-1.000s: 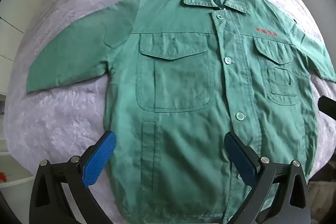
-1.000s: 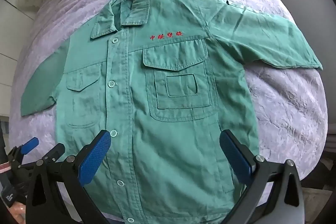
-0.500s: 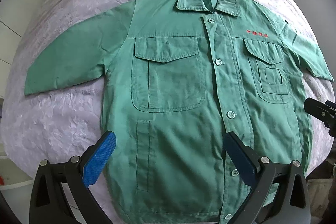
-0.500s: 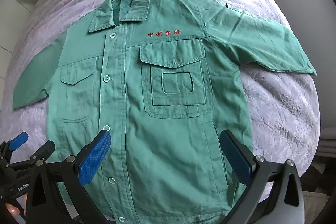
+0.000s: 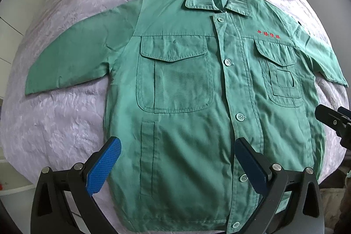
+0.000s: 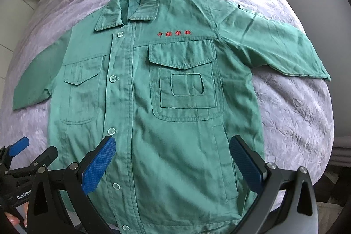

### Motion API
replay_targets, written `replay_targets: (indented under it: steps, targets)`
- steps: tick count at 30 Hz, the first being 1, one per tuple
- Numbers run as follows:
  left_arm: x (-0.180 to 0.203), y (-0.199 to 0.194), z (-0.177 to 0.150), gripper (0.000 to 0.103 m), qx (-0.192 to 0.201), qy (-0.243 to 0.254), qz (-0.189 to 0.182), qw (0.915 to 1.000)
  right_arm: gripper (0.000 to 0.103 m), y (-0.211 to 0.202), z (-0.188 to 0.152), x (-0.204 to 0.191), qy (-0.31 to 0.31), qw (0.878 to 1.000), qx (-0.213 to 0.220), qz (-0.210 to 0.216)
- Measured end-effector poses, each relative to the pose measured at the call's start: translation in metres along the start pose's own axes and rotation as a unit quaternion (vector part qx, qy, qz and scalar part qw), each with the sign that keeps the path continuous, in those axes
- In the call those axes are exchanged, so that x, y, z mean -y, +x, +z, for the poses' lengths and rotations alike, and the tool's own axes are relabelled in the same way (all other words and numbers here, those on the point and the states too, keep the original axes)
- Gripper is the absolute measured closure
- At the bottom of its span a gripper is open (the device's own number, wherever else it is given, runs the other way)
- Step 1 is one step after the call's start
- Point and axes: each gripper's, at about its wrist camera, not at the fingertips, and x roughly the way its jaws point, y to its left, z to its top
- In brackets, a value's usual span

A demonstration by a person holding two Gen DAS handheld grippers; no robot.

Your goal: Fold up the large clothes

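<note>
Hovering with jaws spread wide, gripping nothing: left gripper (image 5: 177, 165) and right gripper (image 6: 173, 162), above the hem of a flat green jacket (image 5: 186, 102) lying ahead on a lilac bedspread (image 5: 65, 115).

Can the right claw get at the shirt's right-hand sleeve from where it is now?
Probably yes. The right claw is open and holds nothing, hovering over the green work shirt near the hem. That sleeve lies flat and spread on the purple bedspread, with nothing on it or in between.
</note>
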Motion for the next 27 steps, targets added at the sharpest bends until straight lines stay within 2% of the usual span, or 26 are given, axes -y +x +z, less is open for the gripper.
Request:
replay_targets:
  steps: [27]
  targets:
    - [0.0011,0.0015,-0.0015,0.0,-0.003,-0.001,0.0,1.0,0.0,0.0009,-0.0012,0.0024,0.001,1.0,0.0,-0.002]
